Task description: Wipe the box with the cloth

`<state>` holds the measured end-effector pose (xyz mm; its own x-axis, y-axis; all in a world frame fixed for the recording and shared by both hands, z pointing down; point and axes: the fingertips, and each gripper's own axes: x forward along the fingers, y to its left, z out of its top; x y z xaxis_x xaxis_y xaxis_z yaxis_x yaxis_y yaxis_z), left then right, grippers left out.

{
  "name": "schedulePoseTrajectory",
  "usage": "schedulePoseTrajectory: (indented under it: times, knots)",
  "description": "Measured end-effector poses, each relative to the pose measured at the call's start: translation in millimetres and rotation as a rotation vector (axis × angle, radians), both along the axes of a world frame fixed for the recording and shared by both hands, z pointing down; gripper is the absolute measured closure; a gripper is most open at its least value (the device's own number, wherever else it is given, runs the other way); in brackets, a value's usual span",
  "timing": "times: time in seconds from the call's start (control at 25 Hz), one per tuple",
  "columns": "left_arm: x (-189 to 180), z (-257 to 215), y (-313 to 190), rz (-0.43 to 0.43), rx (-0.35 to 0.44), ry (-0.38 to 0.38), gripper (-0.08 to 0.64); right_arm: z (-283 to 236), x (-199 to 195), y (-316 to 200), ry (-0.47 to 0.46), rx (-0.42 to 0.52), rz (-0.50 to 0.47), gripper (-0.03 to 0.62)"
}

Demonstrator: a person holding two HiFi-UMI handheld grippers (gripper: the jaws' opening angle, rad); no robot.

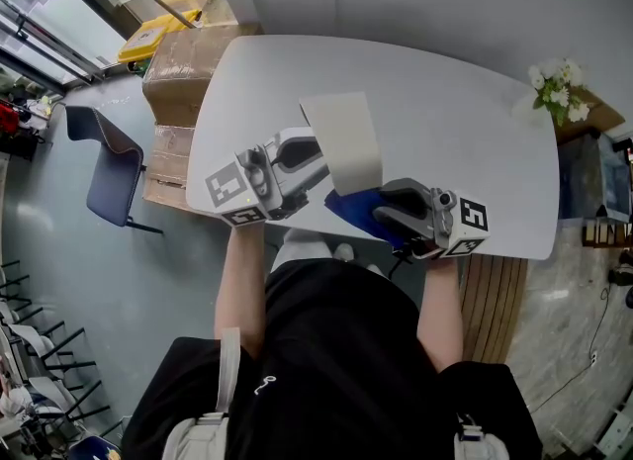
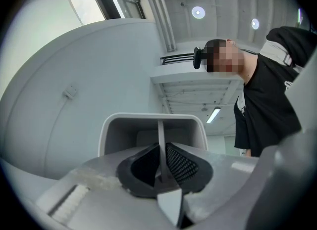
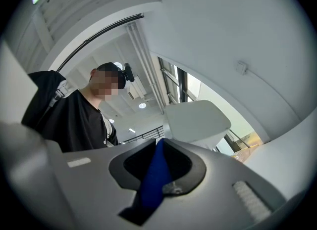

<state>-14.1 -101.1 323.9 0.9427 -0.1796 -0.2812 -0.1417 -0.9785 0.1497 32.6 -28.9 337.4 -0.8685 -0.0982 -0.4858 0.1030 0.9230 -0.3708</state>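
Observation:
A pale, open-topped box [image 1: 342, 139] is held up above the white table [image 1: 465, 141]. My left gripper [image 1: 318, 167] is shut on one thin wall of it. In the left gripper view that wall runs straight between the jaws of the left gripper [image 2: 161, 170], with the box [image 2: 128, 136] opening toward the camera. My right gripper [image 1: 382, 215] is shut on a blue cloth [image 1: 353, 210], just below and right of the box. The right gripper view shows the cloth [image 3: 154, 179] pinched in the right gripper [image 3: 158, 167] and the box [image 3: 197, 120] close ahead. I cannot tell whether cloth and box touch.
Taped cardboard boxes [image 1: 182, 64] stand off the table's far left, with a blue chair [image 1: 107, 173] beside them. A bunch of white flowers [image 1: 558, 88] is at the table's far right corner. A slatted wooden bench [image 1: 495, 302] lies to my right.

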Motion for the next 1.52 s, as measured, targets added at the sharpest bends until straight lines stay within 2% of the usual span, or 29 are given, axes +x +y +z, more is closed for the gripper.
schedulePoseTrajectory:
  times: [0.2,0.36,0.6,1.0,1.28,1.52]
  knots:
    - [1,12,1,0.007,-0.018,-0.044,0.514,-24,2,7,-0.040,0.038,-0.003,0.549]
    - [0,27,4,0.028,-0.007,-0.099,0.515,-37,12,4,-0.059,0.078,0.041,0.549]
    - [-11,29,8,0.067,-0.034,-0.033,0.515,-44,27,-6,-0.056,0.104,0.146,0.548]
    - [-11,33,22,0.128,-0.018,-0.055,0.515,-49,16,-22,0.128,0.158,0.337,0.546]
    - [-8,31,37,0.190,0.009,-0.083,0.514,-52,18,-44,0.182,0.137,0.504,0.546]
    - [-4,27,48,0.243,0.015,-0.074,0.515,-49,25,-58,0.209,0.105,0.613,0.546]
